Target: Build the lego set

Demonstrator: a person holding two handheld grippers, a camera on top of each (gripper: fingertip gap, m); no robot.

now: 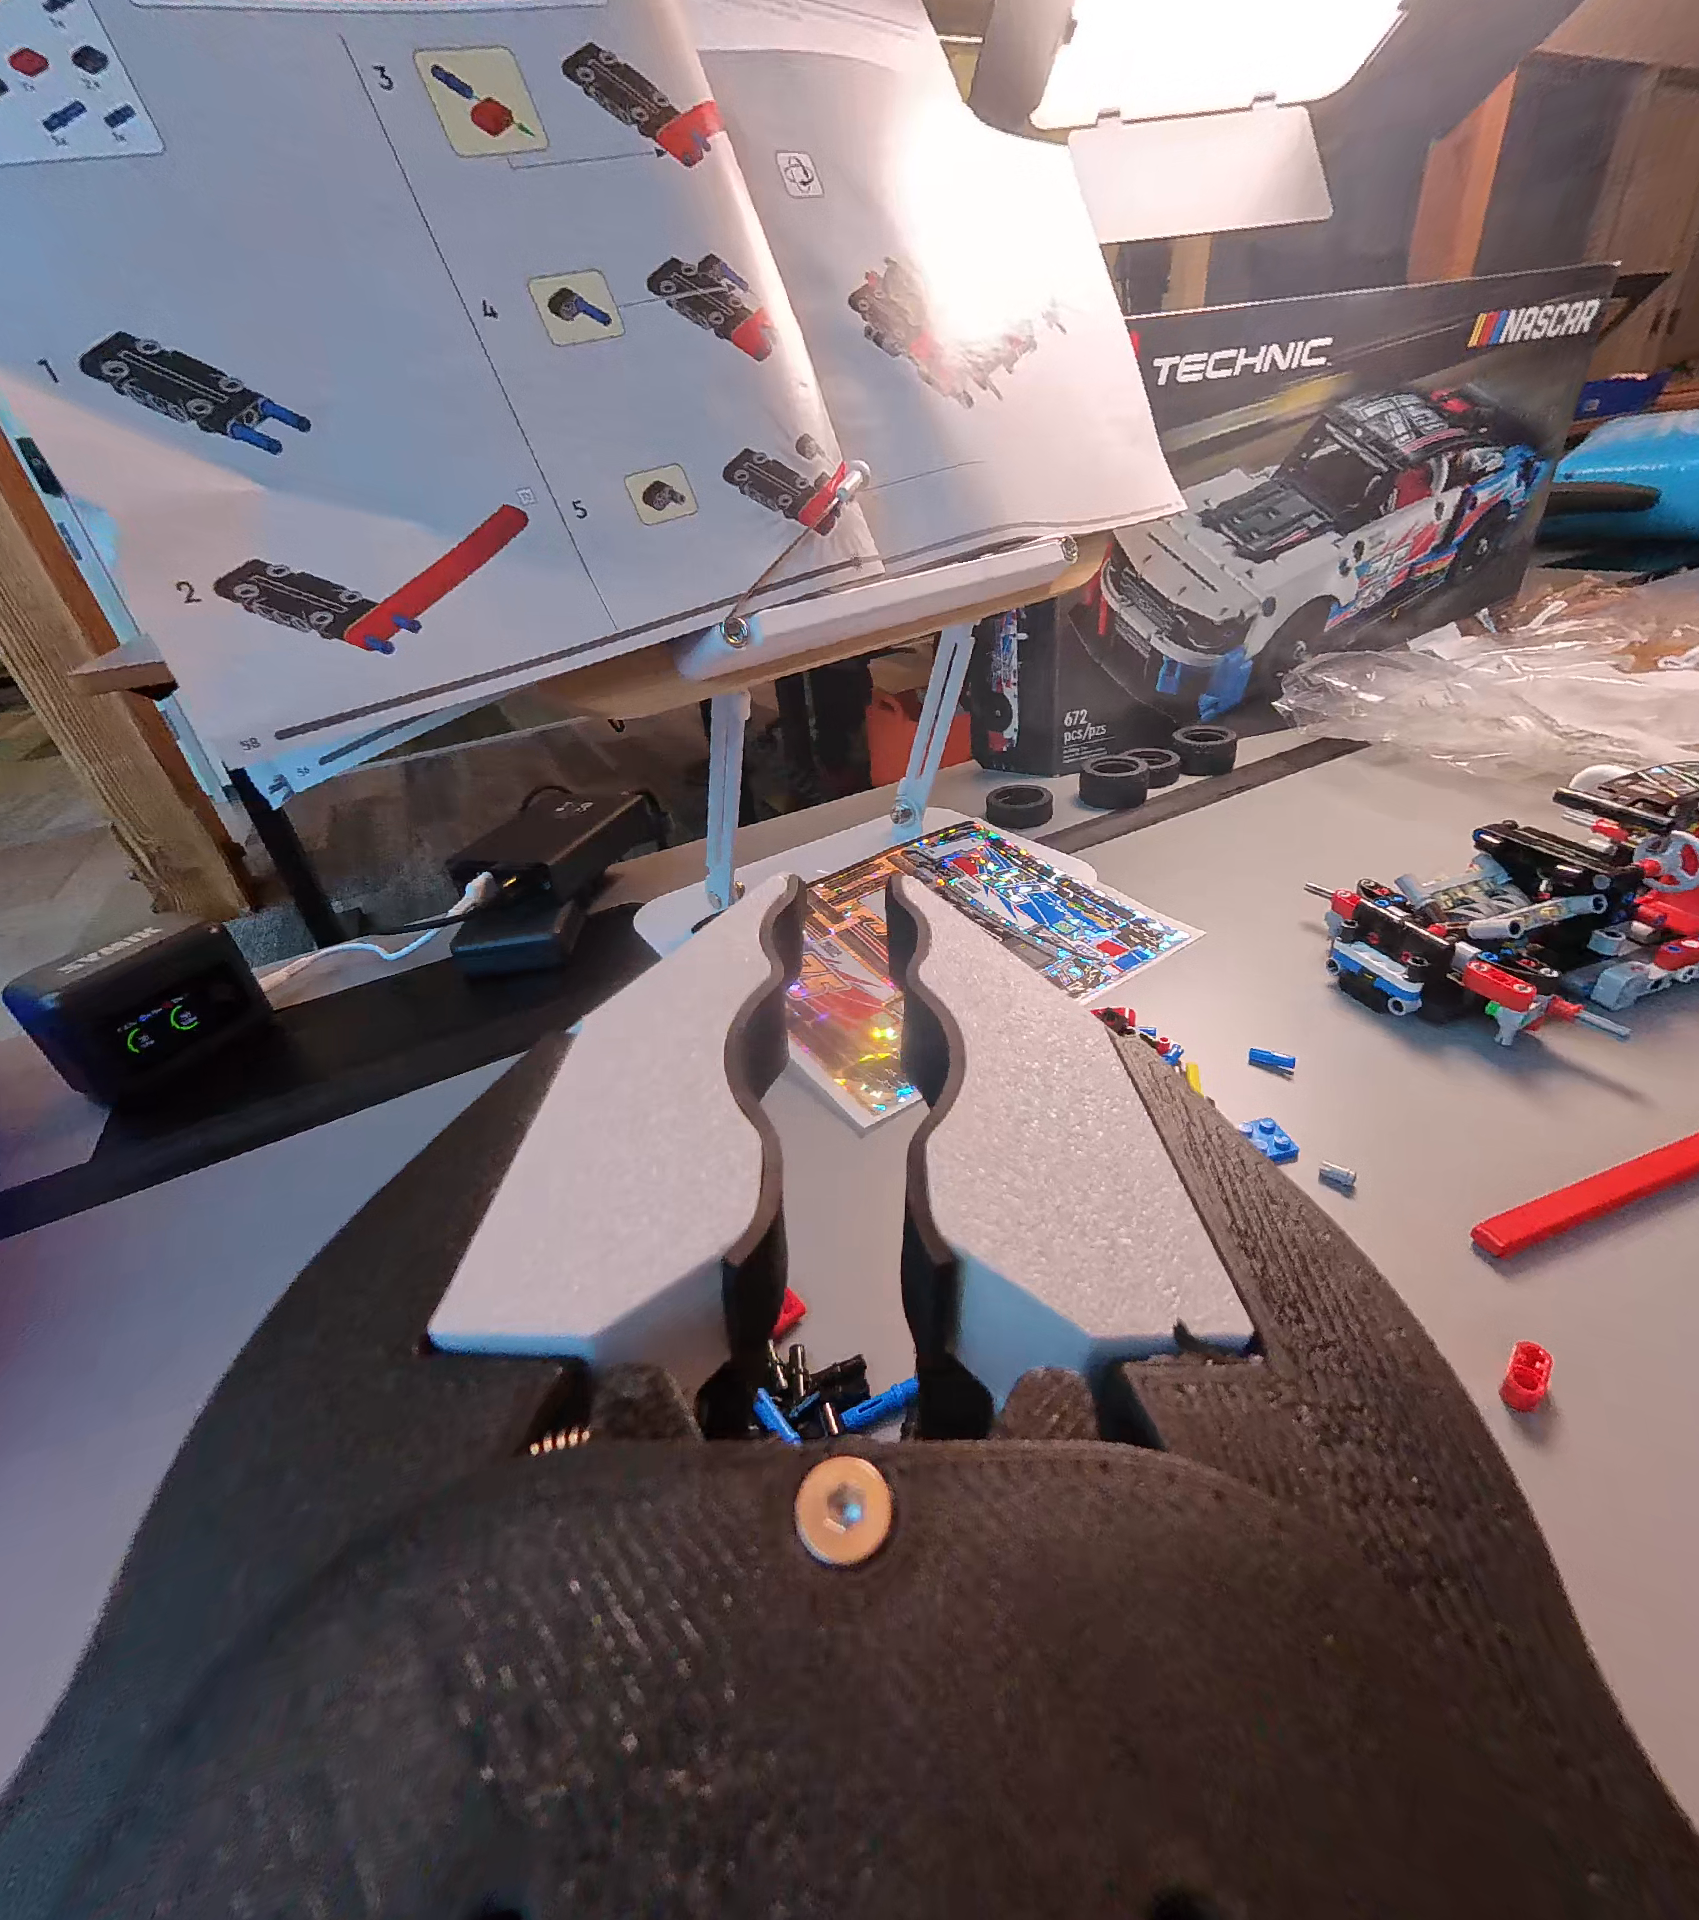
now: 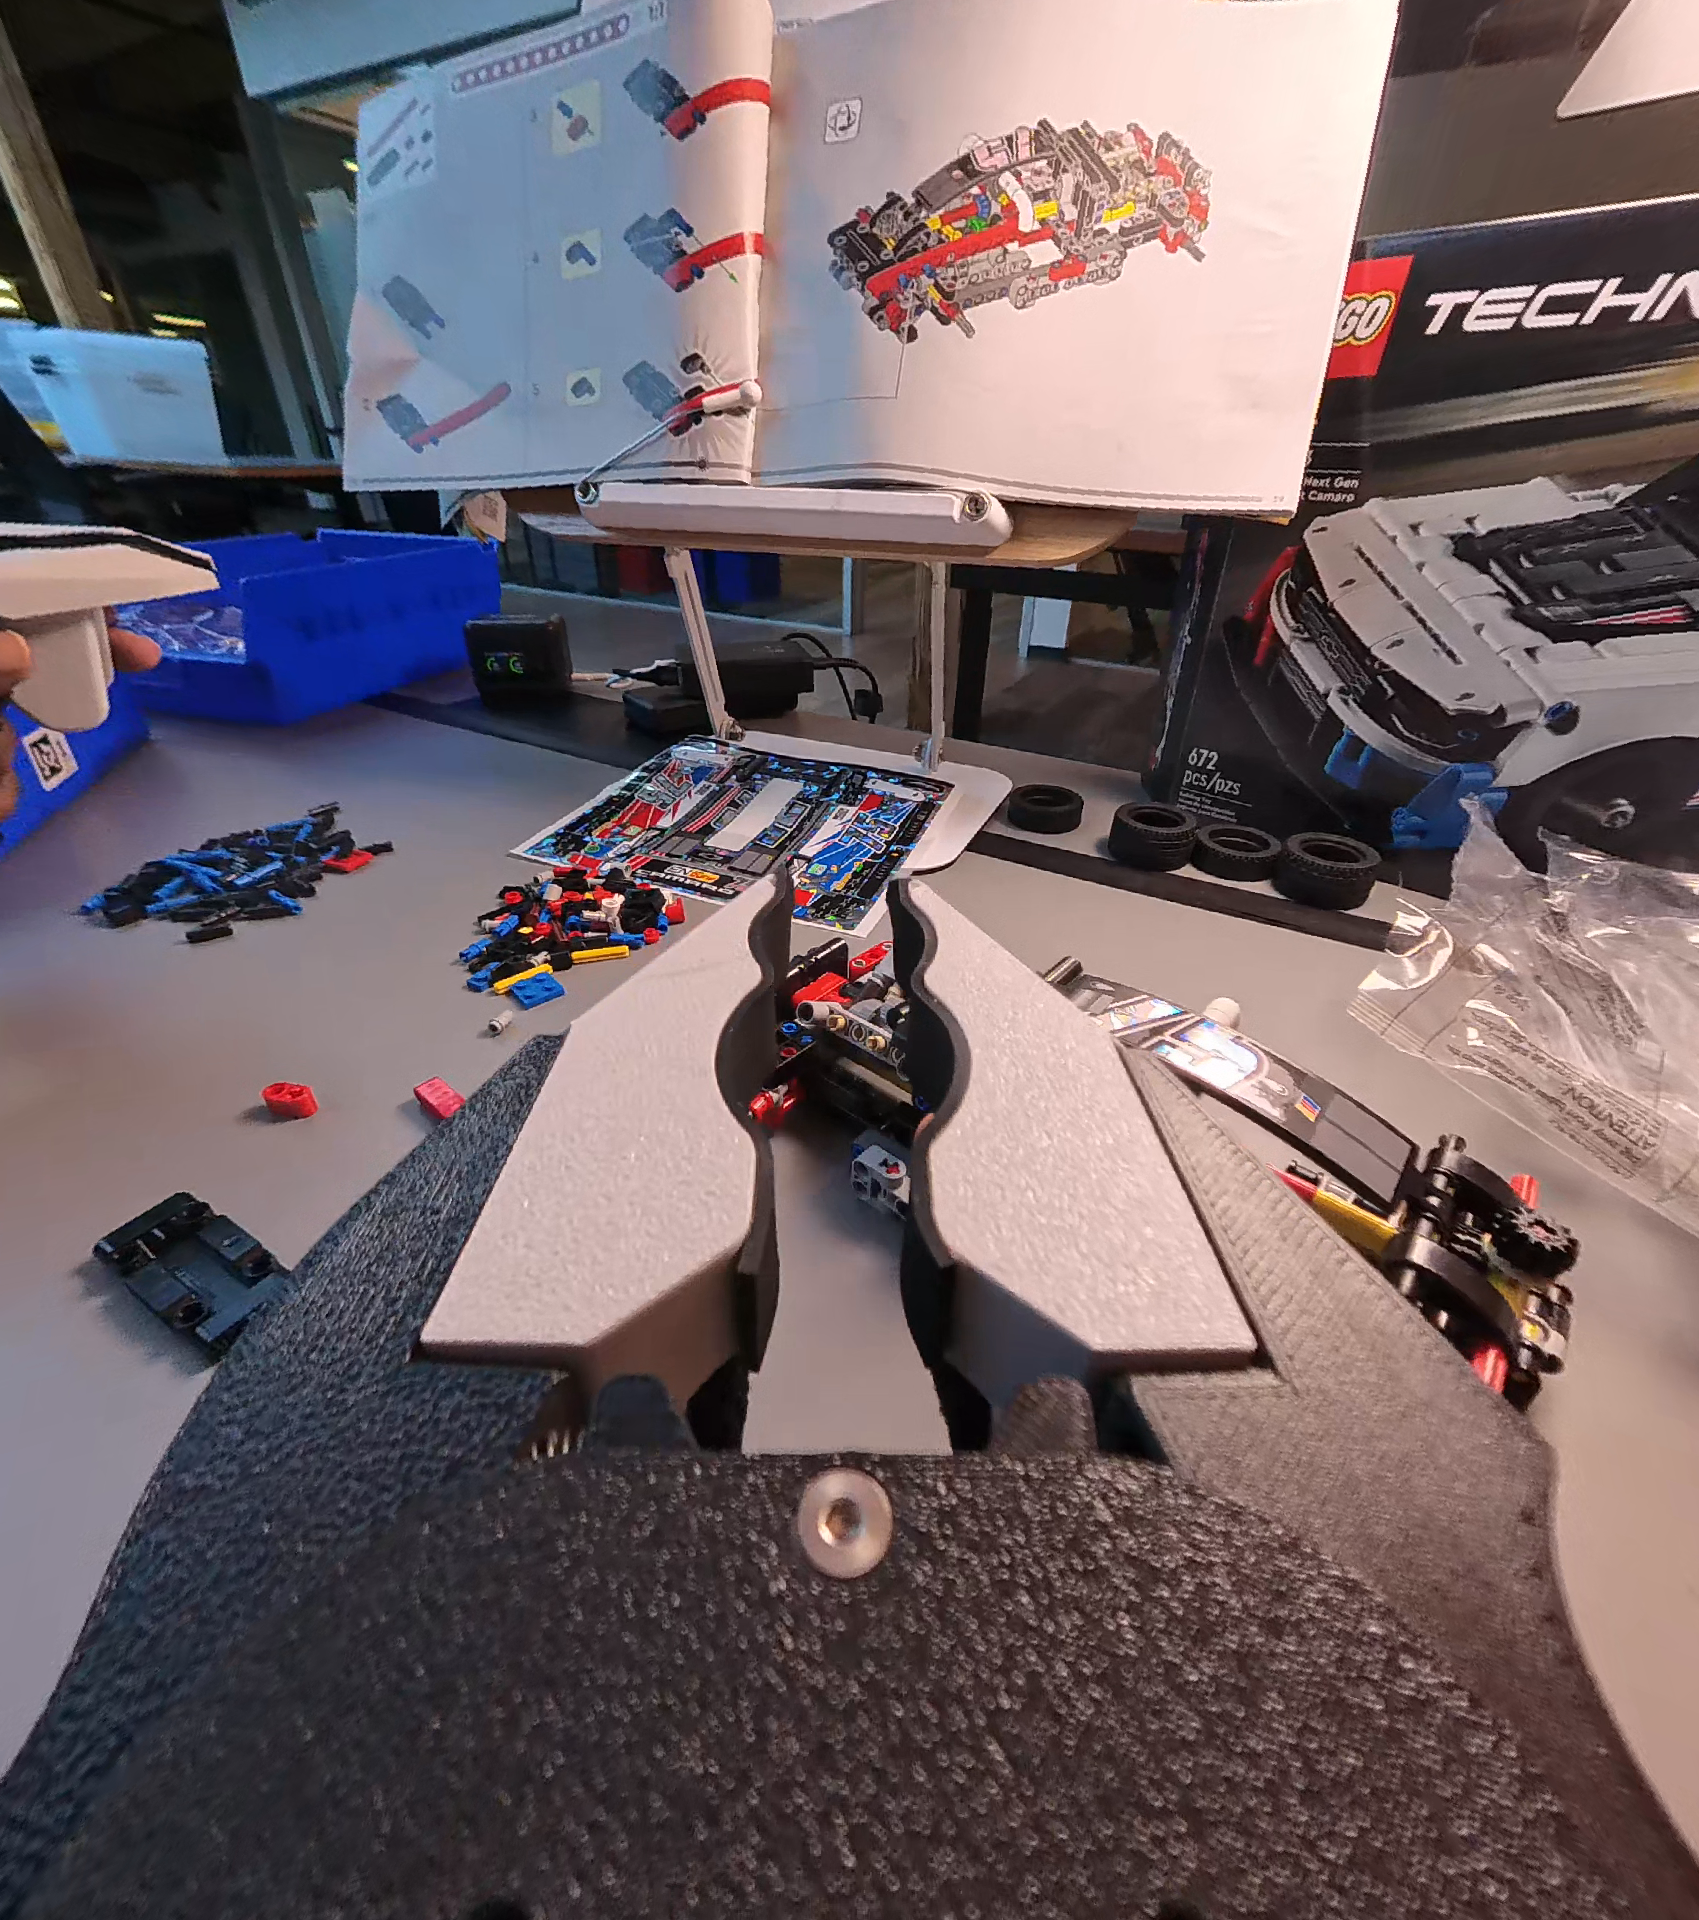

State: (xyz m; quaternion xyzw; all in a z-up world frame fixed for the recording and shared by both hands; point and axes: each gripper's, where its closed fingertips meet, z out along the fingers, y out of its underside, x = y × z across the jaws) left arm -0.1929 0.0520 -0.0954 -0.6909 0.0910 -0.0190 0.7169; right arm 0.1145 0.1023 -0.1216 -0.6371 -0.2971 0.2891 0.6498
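Note:
My left gripper is open and empty. It hovers over a pile of black and blue pins, which shows through the gap between its fingers. My right gripper is open and empty, just above the partly built car chassis. The chassis also lies at the far right of the left wrist view. A long red beam and a small red connector lie on the grey table. A black frame piece lies to the left of my right gripper. The open instruction booklet stands on a stand.
A sticker sheet lies under the stand. A mixed pile of small parts and the pin pile lie to the left. Several black tyres, the set's box, a clear plastic bag and blue bins ring the table. My right fingertips sit around 30 cm from my left ones. The left gripper is farther from the long red beam, some 25 cm, than the right, some 15 cm. From either gripper's tips it is about 20 cm to the small red connector.

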